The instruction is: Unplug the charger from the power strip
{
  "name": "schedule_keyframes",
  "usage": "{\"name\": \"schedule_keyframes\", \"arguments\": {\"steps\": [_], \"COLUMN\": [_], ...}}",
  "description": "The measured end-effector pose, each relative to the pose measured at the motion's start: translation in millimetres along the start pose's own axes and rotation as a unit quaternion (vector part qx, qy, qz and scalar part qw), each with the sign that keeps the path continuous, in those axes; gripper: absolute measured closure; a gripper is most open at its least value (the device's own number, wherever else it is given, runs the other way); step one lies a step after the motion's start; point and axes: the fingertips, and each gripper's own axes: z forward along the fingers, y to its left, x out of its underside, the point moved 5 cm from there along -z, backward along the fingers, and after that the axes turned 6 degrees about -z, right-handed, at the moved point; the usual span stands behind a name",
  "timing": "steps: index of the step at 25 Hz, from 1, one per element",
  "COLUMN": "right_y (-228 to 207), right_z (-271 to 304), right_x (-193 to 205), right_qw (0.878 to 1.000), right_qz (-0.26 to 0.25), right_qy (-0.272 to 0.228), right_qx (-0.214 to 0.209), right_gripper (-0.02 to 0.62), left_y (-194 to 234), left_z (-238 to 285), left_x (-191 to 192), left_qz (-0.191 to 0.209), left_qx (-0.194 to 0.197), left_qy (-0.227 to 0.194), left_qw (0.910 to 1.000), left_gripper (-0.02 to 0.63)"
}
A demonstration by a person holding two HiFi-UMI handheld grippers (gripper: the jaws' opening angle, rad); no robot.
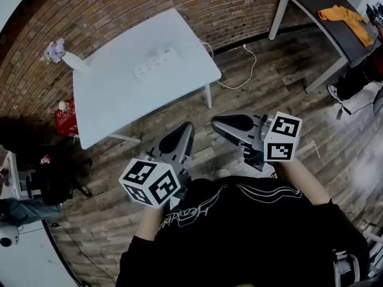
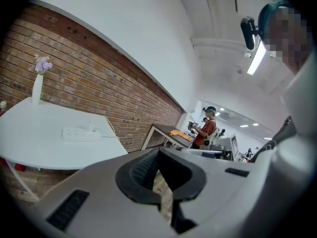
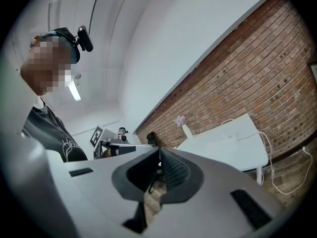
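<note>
Work has yet to begin: the power strip (image 1: 157,63) lies on the white table (image 1: 114,109), its charger too small to make out. The left gripper (image 1: 187,130) and right gripper (image 1: 218,123), jaws closed and empty, hang well short of that table.

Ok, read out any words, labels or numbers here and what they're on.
Black shirt: cursive print, too unclear to read.
Cubes on left gripper and right gripper: square marker patterns, no letters.
Power strip: no readable label.
</note>
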Motion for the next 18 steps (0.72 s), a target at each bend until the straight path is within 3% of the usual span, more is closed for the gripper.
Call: {"name": "schedule_keyframes", "arguments": {"steps": [8,18], "right_y": [-5.4,-91.6], "right_z": [2.7,82.5], "right_x": [7.9,-25.7], "right_qw": [1.000,1.000], "right_qz": [0.000,0.020], "right_qy": [-0.003,0.010], "right_qx": [-0.011,0.017], "right_gripper": [0.597,0.597], "left_y": [5.9,109.1], "left_z": [-7.8,32.2], "left_x": [6.3,-60.1], "left_qz": [0.016,0.002], "left_qx": [-0.032,-0.039], "left_qy": [-0.018,-0.014], "left_qw": [0.9992,0.9991], "left_gripper": [0.601,0.600]}}
